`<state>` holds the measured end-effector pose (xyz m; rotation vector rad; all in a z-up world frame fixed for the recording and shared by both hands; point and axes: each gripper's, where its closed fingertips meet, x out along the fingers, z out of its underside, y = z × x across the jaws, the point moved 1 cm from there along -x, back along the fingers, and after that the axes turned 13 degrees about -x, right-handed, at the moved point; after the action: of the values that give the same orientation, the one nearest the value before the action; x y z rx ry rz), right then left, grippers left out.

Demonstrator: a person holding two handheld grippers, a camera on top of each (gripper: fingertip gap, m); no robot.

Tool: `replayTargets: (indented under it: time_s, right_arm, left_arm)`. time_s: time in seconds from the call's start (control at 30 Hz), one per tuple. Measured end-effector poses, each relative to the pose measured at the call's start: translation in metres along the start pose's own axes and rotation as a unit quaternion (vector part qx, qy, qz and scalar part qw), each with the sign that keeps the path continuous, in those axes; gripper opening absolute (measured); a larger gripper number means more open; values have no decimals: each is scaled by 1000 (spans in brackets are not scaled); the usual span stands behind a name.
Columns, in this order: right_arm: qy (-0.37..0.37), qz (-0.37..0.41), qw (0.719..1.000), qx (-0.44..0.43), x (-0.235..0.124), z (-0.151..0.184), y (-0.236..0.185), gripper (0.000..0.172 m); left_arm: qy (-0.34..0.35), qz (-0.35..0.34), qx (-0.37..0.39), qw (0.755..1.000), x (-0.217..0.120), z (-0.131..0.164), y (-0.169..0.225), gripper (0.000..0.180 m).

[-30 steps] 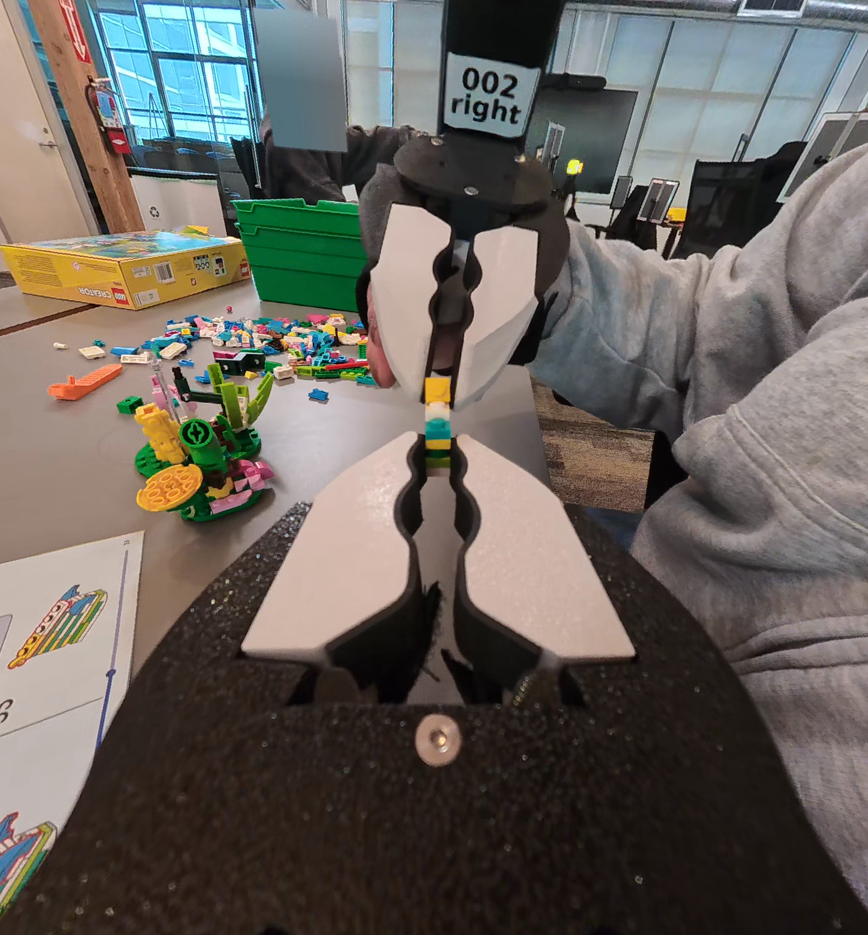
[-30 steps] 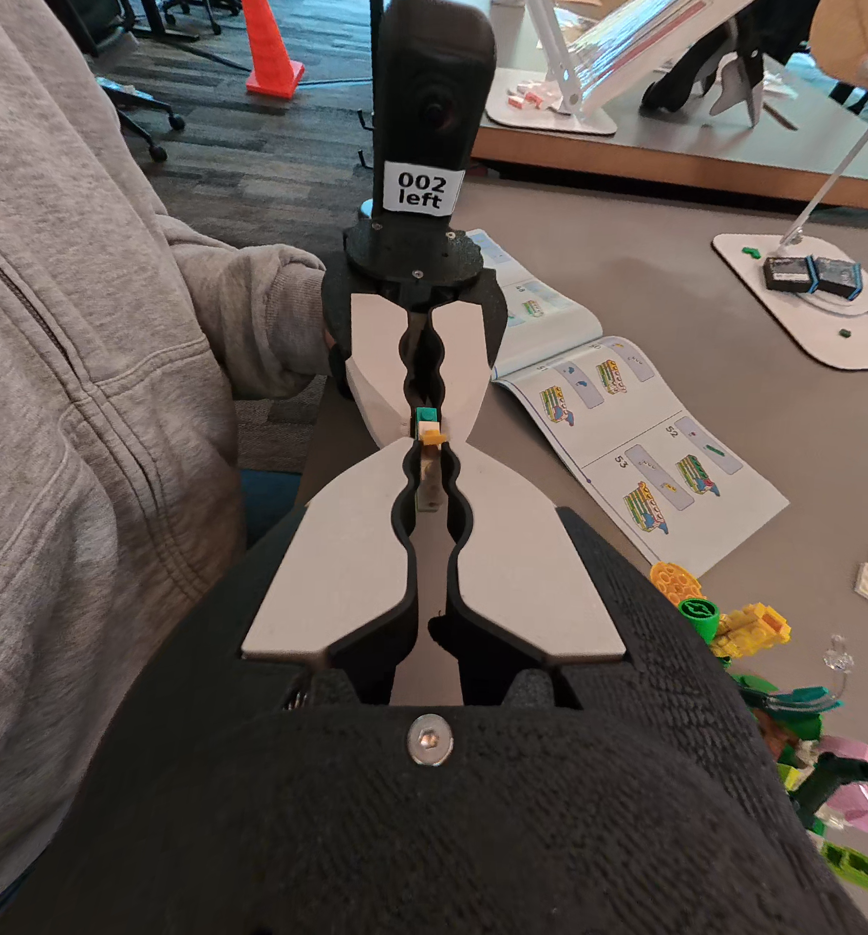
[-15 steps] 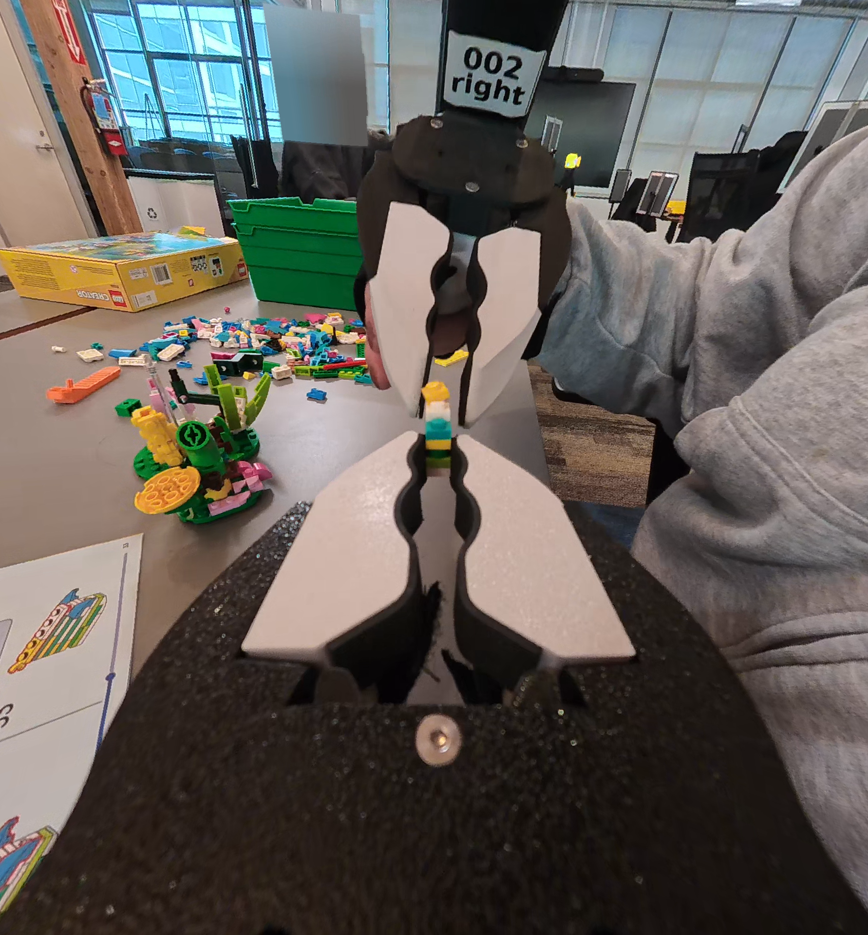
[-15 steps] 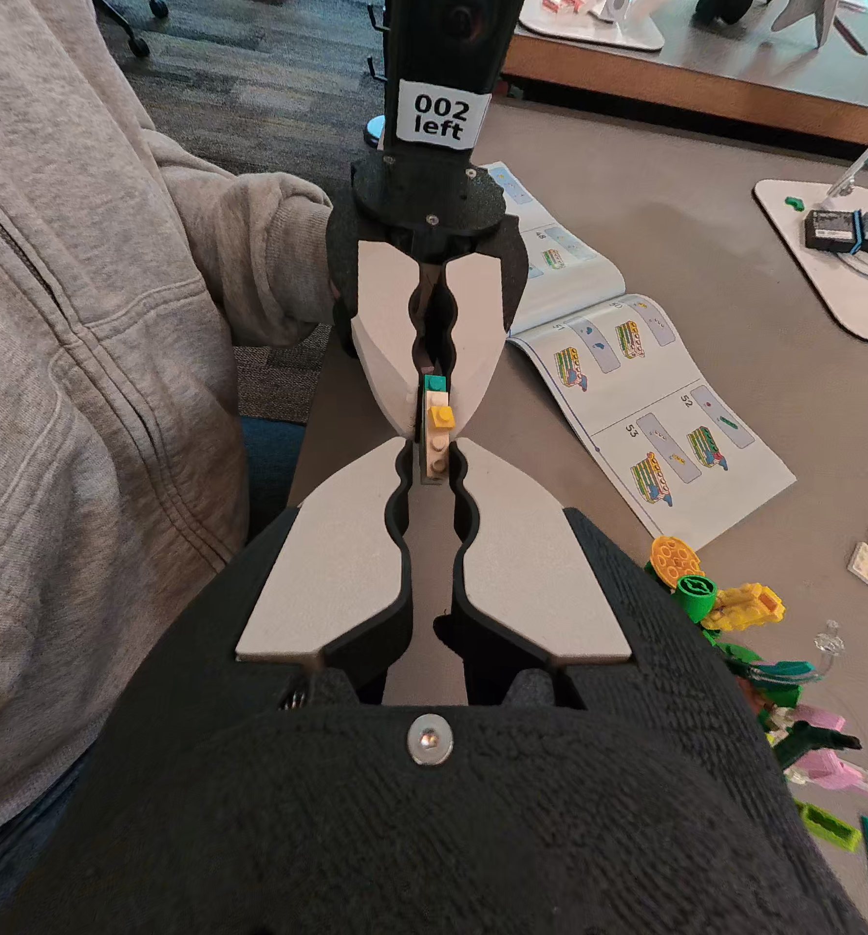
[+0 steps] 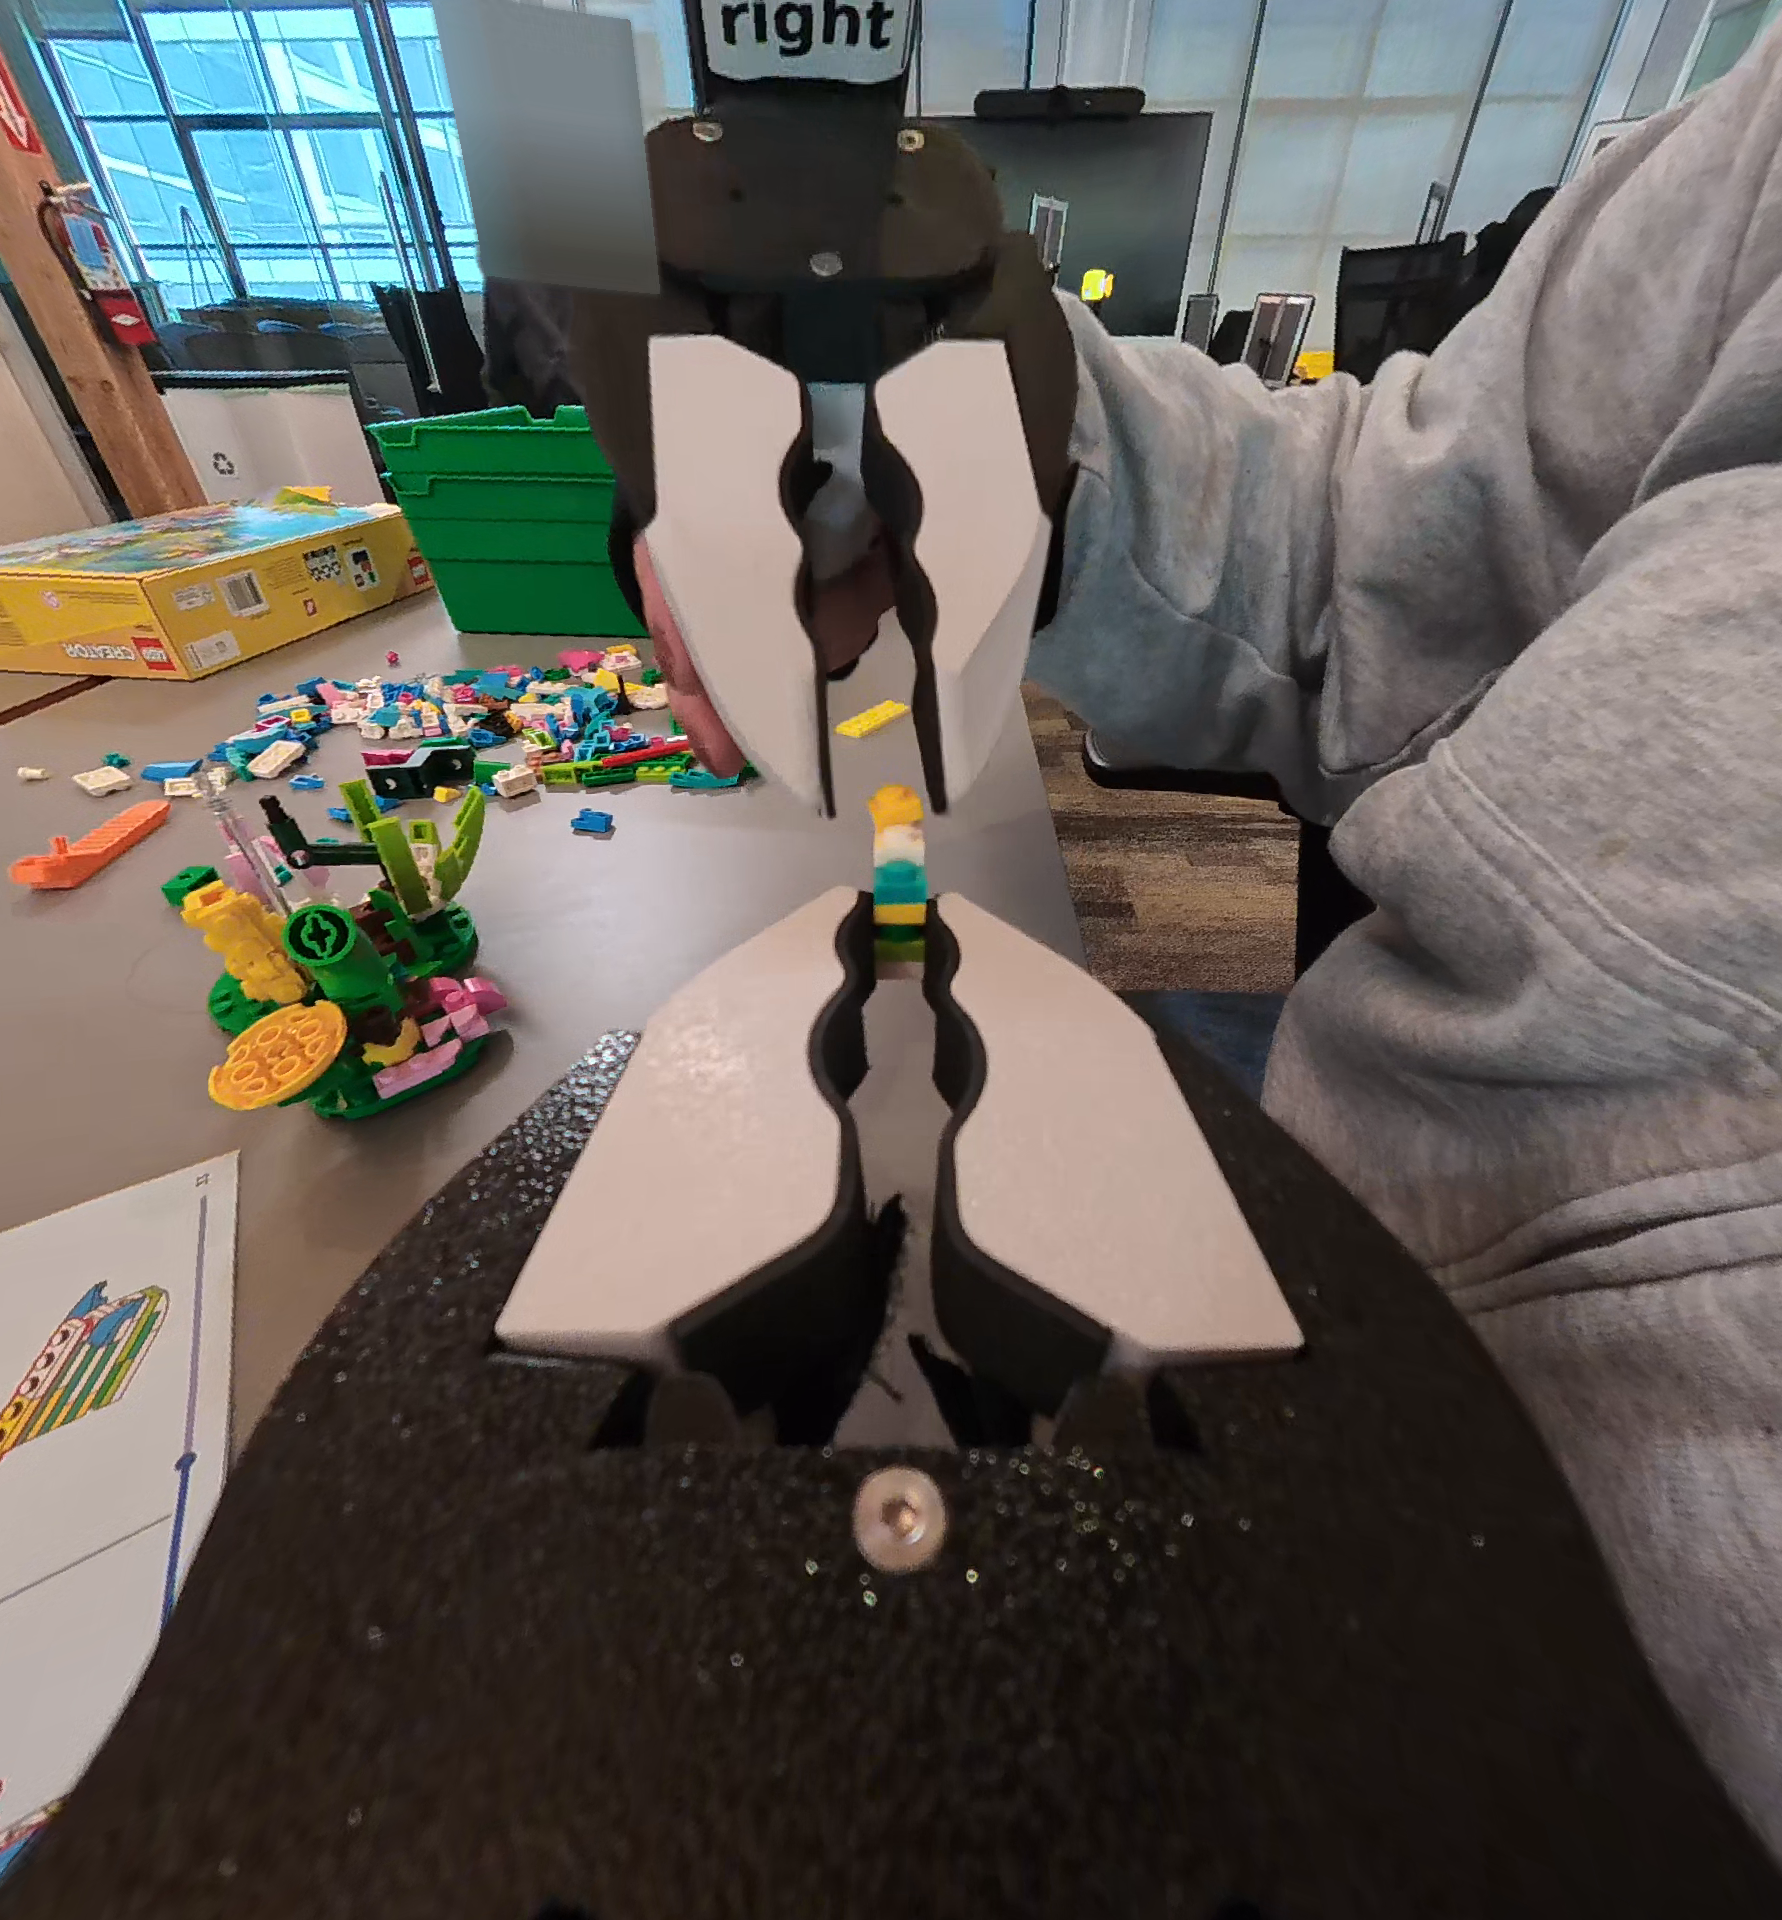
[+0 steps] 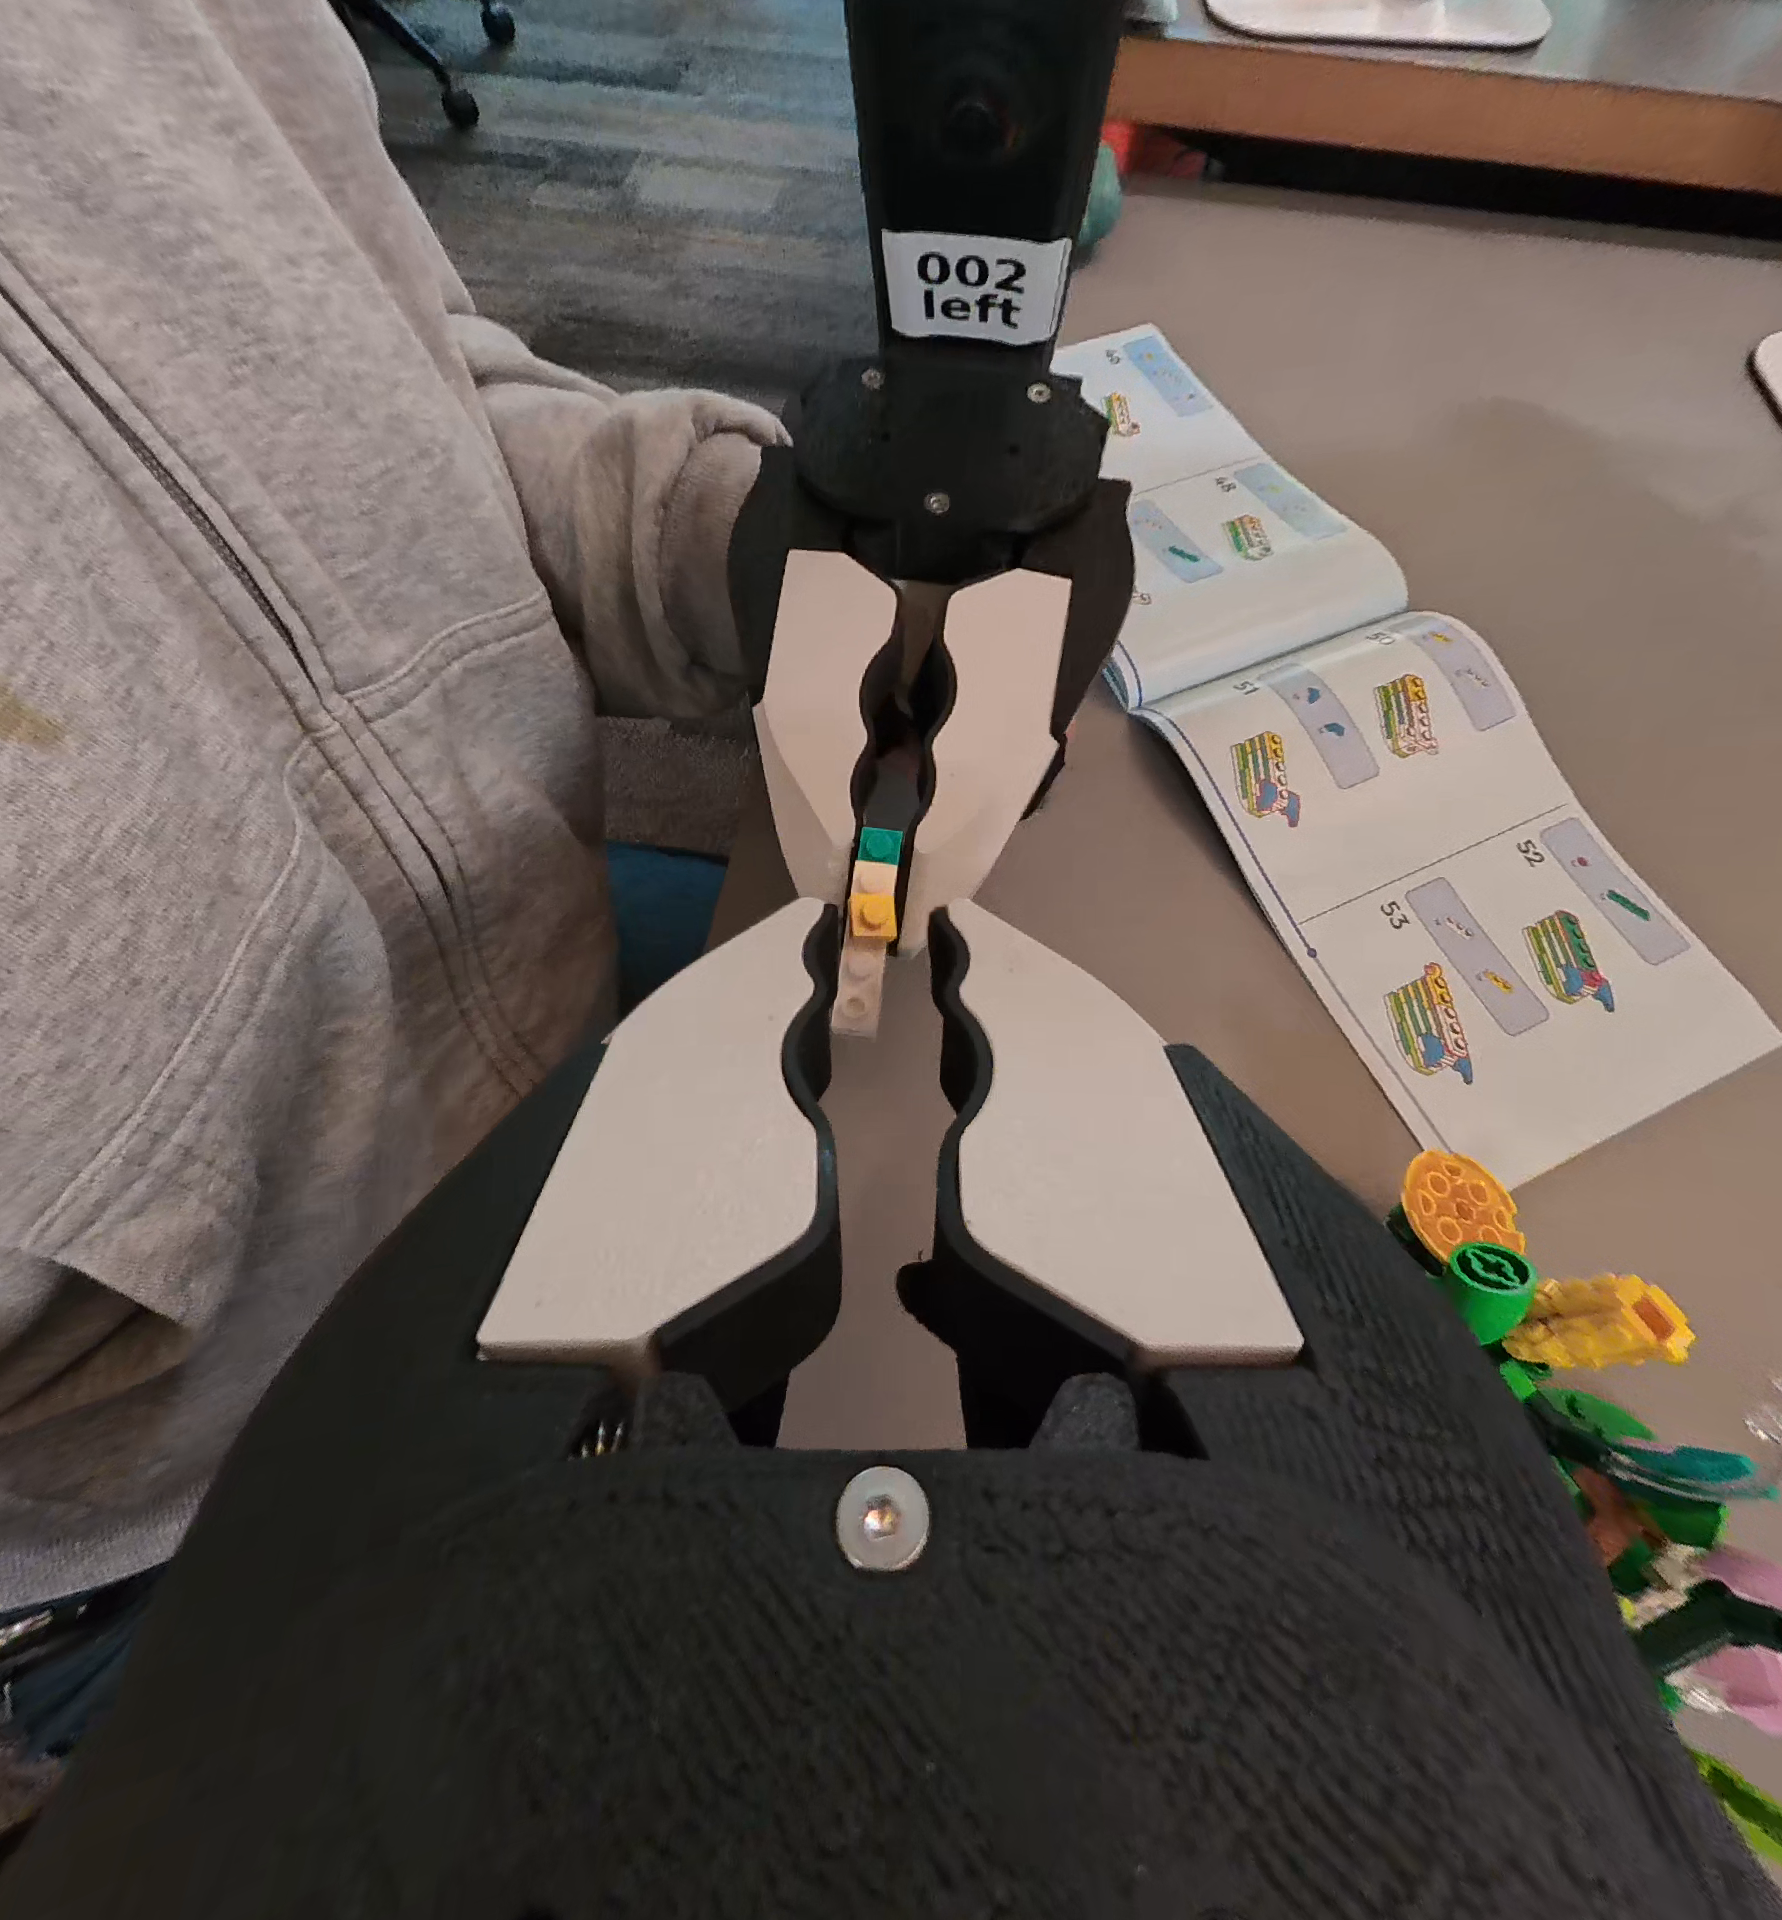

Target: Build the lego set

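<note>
Between grippers — brick stack, seemingly endwise

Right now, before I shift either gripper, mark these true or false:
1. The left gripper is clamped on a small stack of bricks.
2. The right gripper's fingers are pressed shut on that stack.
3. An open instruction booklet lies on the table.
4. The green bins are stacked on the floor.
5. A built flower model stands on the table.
1. True. The left gripper grips the brick stack at its lower end.
2. False. The right gripper stands open around the stack's yellow top, with gaps on both sides.
3. True. The instruction booklet lies open.
4. False. The green bins sit on the table.
5. True. The flower model stands near the loose bricks.
</note>
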<state>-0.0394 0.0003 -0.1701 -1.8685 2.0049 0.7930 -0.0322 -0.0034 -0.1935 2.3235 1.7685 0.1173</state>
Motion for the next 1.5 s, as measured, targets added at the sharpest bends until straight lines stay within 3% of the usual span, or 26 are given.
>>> replayTargets:
  time_s: [0.17, 0.4, 0.93, 1.2, 1.33, 1.5]
  right_arm:
    - [-13, -9, 1000, -6, 3, 1, -2, 7]
    - [-14, 44, 999, -21, 8, -9, 8, 7]
    - [-66, 29, 997, -36, 13, 3, 4, 8]
    - [-74, 67, 993, -67, 7, 3, 3, 27]
    - [-138, 207, 955, -164, 5, 11, 17, 45]
    - [-253, 371, 835, -317, 11, 22, 33, 49]
  left_arm:
    - [5, -3, -3, 1000, -1, -1, -1, 8]
    - [-2, -32, -10, 999, 1, 0, -8, 8]
    - [-17, -35, -6, 999, 4, 3, -8, 8]
    - [-4, -58, -29, 998, 1, 0, -18, 8]
    - [25, -84, -66, 994, -6, -6, -30, 8]
    - [49, -98, -94, 990, -12, -11, -38, 8]
